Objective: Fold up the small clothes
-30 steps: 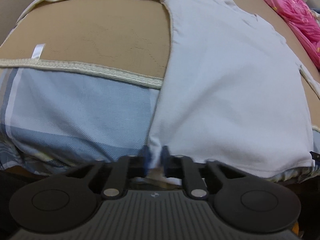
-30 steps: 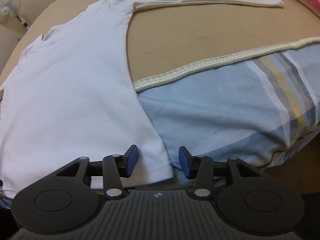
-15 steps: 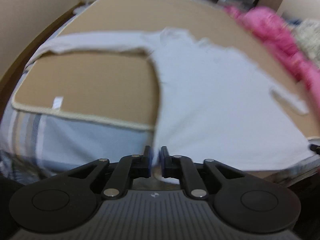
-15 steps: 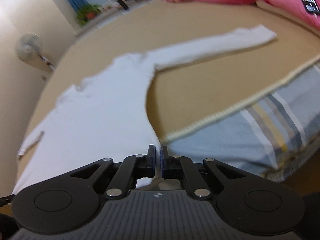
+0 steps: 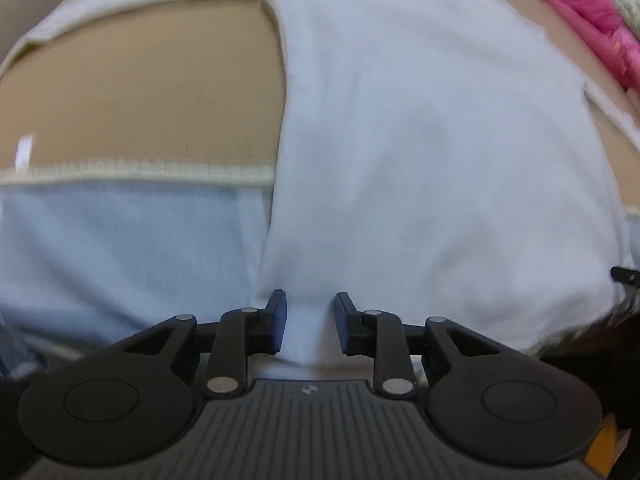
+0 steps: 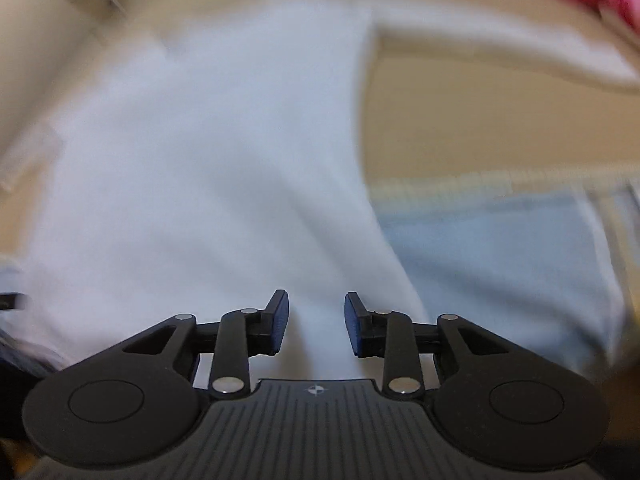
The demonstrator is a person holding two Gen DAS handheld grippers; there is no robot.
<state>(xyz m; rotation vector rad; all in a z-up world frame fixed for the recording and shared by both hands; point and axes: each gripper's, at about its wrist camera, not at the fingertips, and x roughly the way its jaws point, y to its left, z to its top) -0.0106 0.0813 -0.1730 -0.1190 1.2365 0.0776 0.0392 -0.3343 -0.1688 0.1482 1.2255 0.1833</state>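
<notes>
Both my left gripper [image 5: 308, 322] and right gripper [image 6: 316, 322] gape around the white long-sleeved cotton shirt [image 5: 420, 140] hem, unclamped; closing risks snagging the pale blue bedsheet [image 5: 120, 248] beneath.

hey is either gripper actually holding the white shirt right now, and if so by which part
Neither holds it. The left gripper and the right gripper both stand open, each straddling the bottom hem of the white long-sleeved shirt, fabric lying loose between the fingers.
</notes>
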